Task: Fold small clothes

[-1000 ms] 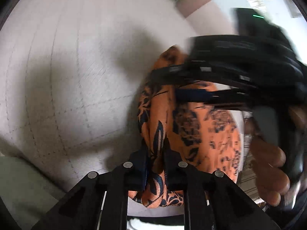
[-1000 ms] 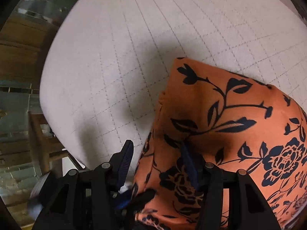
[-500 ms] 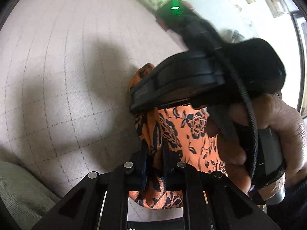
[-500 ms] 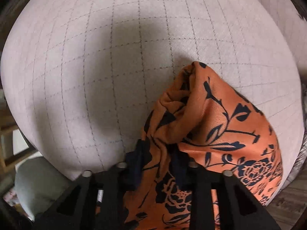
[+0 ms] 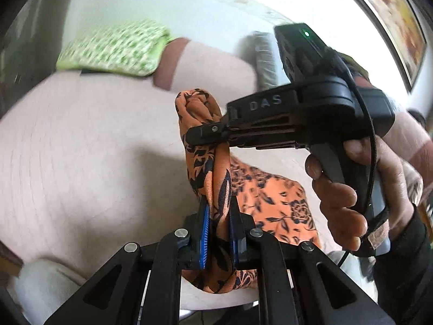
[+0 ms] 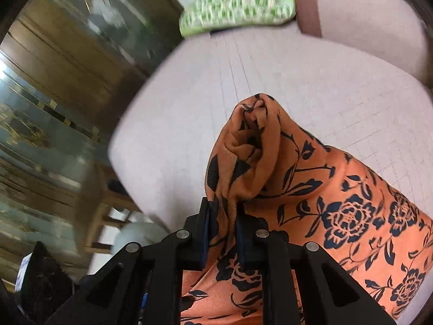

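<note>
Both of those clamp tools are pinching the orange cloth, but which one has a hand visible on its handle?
The right gripper, seen from the left camera: a bare hand wraps its grey handle. The left gripper shows only black fingers clamping the orange floral cloth.

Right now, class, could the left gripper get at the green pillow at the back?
Probably not: the left gripper is shut on the orange cloth, with the green pillow far behind.

I read this as a home living room, pale quilted sofa seat (image 6: pixel 270 81), green-patterned cushion (image 5: pixel 116 48), framed picture (image 5: pixel 389 24) on white wall, wooden cabinet with glass (image 6: pixel 67 67) beside sofa
</note>
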